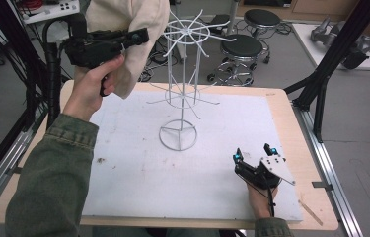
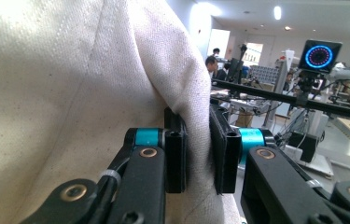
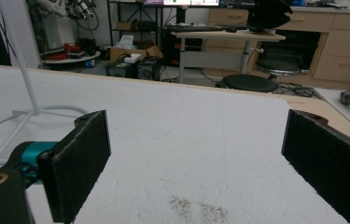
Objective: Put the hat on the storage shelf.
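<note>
Left gripper (image 2: 195,156) fingers clench cream cloth (image 2: 70,93); right gripper (image 3: 196,172) fingers spread, holding nothing.

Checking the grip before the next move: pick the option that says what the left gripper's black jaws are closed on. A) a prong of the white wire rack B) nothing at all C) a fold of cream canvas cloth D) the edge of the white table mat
C: in the left gripper view the left gripper has its black jaws pinching a fold of the cream canvas cloth, held up beside the white wire rack.

High view overlooks table (image 1: 281,106), 2 gripper views close, sharing wire rack (image 1: 185,84)
</note>
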A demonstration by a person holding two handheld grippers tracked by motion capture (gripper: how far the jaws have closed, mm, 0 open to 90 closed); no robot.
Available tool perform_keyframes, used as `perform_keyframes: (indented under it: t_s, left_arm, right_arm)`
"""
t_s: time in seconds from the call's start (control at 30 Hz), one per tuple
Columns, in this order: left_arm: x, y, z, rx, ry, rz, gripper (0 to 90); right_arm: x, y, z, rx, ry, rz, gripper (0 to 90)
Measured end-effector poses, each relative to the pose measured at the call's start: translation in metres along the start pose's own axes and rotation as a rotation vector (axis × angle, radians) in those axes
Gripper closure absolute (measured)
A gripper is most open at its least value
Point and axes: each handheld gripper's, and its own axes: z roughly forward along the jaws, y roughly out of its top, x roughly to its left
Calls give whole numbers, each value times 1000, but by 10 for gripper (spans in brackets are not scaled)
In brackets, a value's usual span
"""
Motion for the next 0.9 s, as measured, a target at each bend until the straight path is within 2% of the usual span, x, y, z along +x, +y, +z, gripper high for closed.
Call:
perform_keyframes:
  t_s: [0.1,0.4,0.57,0.7,0.77,0.9]
  left_arm:
    - [5,-1,0,18,7,-21,777]
    - [13,-13,5,106,-32,-42,777]
    - [22,-24,5,84,-82,-98,773]
    - [26,-32,4,103,-78,-105,756]
    - [26,-35,4,111,-78,-97,735]
    - [28,-41,4,101,-98,-98,714]
  right_arm:
    - [0,0,0,-1,1,-1,69]
    - [0,0,0,1,4,-6,69]
    - [1,0,0,2,8,-5,69]
    - [1,0,1,1,7,-10,69]
    - [1,0,1,4,9,-9,69]
    - [2,0,1,5,8,-13,69]
